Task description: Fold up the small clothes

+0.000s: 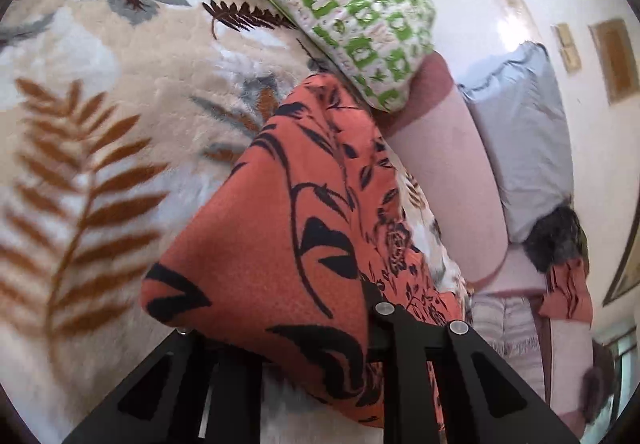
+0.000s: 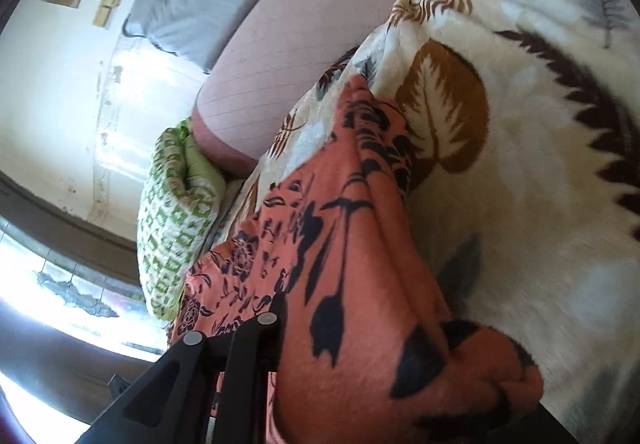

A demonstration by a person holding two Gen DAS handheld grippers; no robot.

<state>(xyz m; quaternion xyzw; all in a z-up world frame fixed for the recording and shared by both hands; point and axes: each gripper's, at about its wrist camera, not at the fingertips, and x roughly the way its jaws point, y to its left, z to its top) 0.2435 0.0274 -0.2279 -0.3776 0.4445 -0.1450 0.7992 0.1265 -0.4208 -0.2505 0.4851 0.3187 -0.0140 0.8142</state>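
Cream leaf-print blanket (image 1: 120,116) spread over bed. Green/white quilt (image 1: 344,8) bunched at blanket's far edge. Pink sheet (image 2: 280,56) beside blanket, grey pillow (image 1: 528,132) on it by white wall (image 2: 52,92). Two frames on wall (image 1: 612,60).

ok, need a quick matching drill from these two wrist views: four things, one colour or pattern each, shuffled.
Things:
1. garment
2. blanket
3. quilt
4. pillow

Colours:
A. plain grey
B. cream with brown fern leaves
C. orange with black floral print
D. white with green squares

Pairs: 1-C, 2-B, 3-D, 4-A
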